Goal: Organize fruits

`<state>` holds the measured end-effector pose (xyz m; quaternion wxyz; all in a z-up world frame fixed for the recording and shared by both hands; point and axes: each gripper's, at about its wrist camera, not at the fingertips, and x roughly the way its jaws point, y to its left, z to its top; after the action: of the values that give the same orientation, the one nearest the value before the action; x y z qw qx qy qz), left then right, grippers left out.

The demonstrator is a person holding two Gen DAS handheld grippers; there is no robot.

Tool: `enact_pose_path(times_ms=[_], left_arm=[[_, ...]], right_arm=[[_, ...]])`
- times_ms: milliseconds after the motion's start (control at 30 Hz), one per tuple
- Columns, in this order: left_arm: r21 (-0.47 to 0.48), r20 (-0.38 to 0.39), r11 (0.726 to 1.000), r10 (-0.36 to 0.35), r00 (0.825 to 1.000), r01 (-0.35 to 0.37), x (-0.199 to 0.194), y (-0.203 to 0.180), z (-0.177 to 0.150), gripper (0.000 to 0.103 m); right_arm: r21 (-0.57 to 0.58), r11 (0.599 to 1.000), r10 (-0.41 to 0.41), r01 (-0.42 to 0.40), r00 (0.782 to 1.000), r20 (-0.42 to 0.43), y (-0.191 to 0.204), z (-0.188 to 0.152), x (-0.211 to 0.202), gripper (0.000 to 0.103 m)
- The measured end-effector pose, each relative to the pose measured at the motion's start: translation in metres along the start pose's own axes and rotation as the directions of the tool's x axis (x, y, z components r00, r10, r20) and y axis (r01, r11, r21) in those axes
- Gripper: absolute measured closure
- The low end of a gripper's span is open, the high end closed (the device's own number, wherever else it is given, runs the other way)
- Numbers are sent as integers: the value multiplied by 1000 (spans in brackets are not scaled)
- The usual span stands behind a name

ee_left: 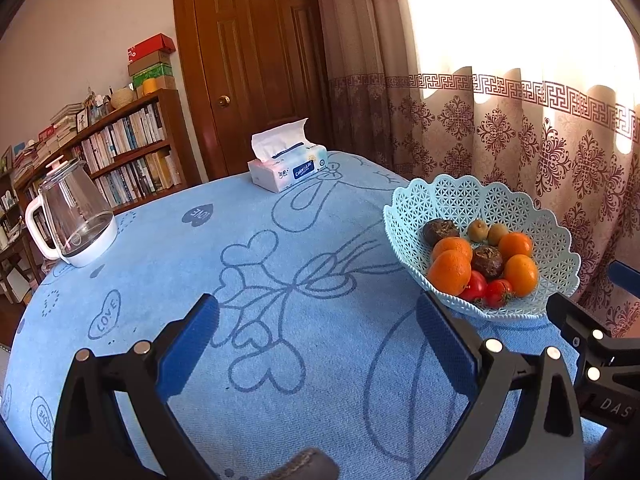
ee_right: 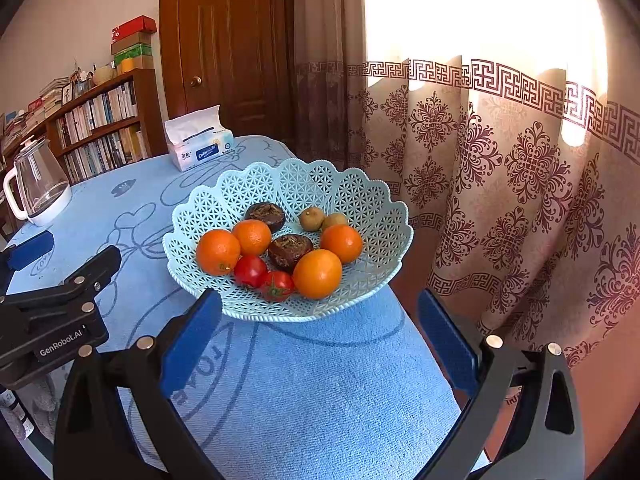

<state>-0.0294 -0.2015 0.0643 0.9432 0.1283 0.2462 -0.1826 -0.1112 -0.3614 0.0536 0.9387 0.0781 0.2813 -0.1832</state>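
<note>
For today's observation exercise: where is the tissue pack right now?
The tissue pack sits at the table's far edge before the wooden door; in the right wrist view it lies beyond and left of the fruit basket, right of the glass kettle.

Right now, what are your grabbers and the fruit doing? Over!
Left gripper and right gripper: jaws open, empty. Fruit all in the basket; oranges in front. Path clear. Over.
</note>
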Motion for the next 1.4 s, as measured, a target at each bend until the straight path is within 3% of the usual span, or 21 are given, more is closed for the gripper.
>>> enact_pose_path(times_ms=[1400], left_arm=[[59,18,998,-11,1000,10,-4,-13,-2,5]], right_arm=[[0,1000,-1,1,1000,0,0,0,0,4]])
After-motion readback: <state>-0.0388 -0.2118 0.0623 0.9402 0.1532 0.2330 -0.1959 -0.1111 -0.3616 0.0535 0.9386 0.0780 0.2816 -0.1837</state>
